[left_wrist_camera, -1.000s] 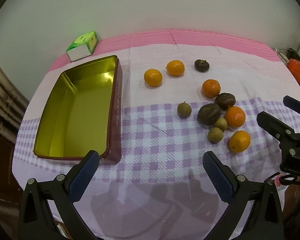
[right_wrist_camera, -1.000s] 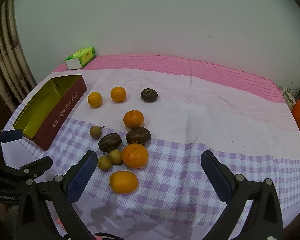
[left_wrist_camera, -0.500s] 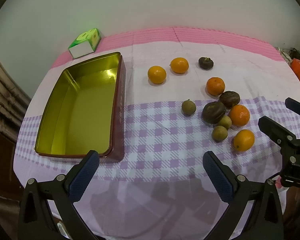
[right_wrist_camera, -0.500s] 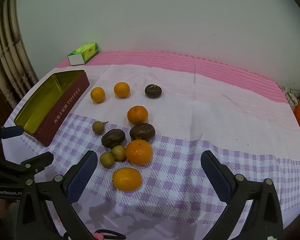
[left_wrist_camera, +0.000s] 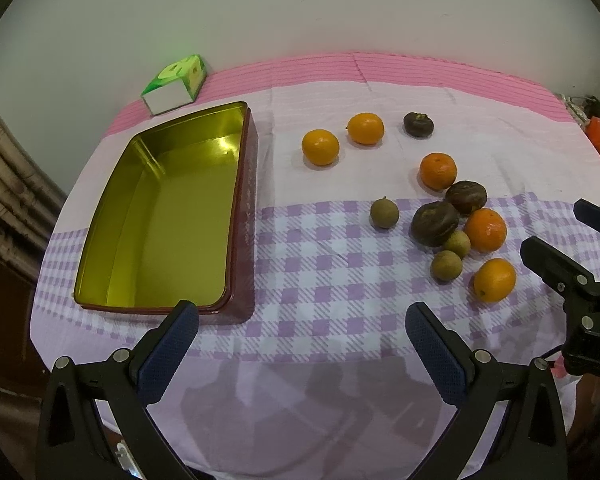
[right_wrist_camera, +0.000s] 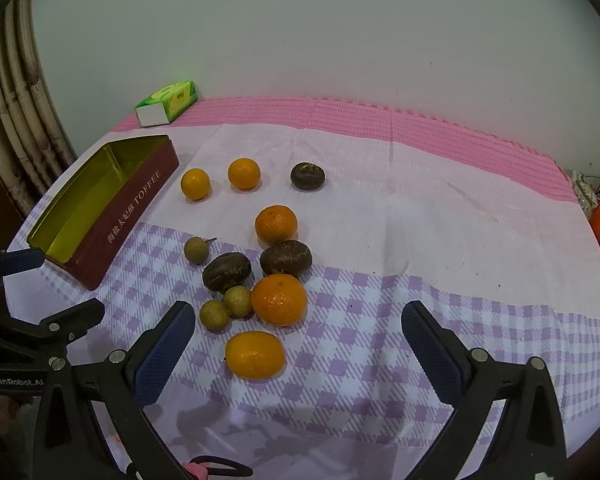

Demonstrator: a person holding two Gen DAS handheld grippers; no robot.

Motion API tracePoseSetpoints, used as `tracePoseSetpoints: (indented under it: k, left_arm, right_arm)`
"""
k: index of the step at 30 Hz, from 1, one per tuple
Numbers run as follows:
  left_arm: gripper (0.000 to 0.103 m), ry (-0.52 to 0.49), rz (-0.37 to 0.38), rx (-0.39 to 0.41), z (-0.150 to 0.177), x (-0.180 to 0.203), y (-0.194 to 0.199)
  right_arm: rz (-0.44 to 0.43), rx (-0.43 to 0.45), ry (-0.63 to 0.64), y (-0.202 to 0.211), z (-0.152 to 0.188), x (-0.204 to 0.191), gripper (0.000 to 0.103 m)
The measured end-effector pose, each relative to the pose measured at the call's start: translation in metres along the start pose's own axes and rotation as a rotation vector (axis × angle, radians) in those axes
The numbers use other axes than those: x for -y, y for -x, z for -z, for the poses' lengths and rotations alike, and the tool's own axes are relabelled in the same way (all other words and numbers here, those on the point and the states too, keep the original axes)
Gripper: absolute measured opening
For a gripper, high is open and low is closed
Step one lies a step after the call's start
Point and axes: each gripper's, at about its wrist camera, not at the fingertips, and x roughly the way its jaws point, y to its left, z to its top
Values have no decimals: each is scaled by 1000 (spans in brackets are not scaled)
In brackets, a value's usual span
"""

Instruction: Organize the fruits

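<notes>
The left gripper [left_wrist_camera: 302,334] hung with its fingers spread wide and nothing between them, over the near edge of the tablecloth [left_wrist_camera: 340,272]; the right gripper [right_wrist_camera: 298,334] was spread just as wide, also gripping nothing. Just beyond the right gripper's fingertips lay an orange [right_wrist_camera: 255,354], nearest of the fruit. Past it clustered two small brown fruits [right_wrist_camera: 226,306], another orange [right_wrist_camera: 279,299] and two dark fruits [right_wrist_camera: 256,266]. The open tin [left_wrist_camera: 160,216] sat left of that cluster, its near corner beside the left gripper's left finger. Farther than the cluster lay three more oranges and a dark fruit [left_wrist_camera: 418,124]. A green box [left_wrist_camera: 176,84] stood beyond the tin.
</notes>
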Motion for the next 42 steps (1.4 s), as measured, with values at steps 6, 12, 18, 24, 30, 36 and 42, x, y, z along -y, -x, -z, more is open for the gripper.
tracePoseSetpoints:
  k: [6,12,18,24,30,36,42]
  left_arm:
    - [102,0,-1,-1,-1,0,0]
    - [102,1,-1,-2,-1,0,0]
    - [103,0,-2,-2,-1,0,0]
    - [103,1,0,-2,-1,0,0]
    - [103,4,-2,-4,-1,-3,-1]
    - [102,4,-1,-4,-1,-3,-1]
    - [103,17,-5,-3,-2,-10,-2]
  right_arm:
    - [0,-1,0,0,0,0,102]
    - [-1,-4,-1,0,1,0,102]
    - [-3,-10,1,-1,4,-2,102]
    - [-7,-18,1,-2,3,-2,102]
    - [-8,-22,5,-3,3,-3,102]
    - [-16,-32,4,-6,4,-3,102]
    - [-24,-45,7,-8,5,-5,101]
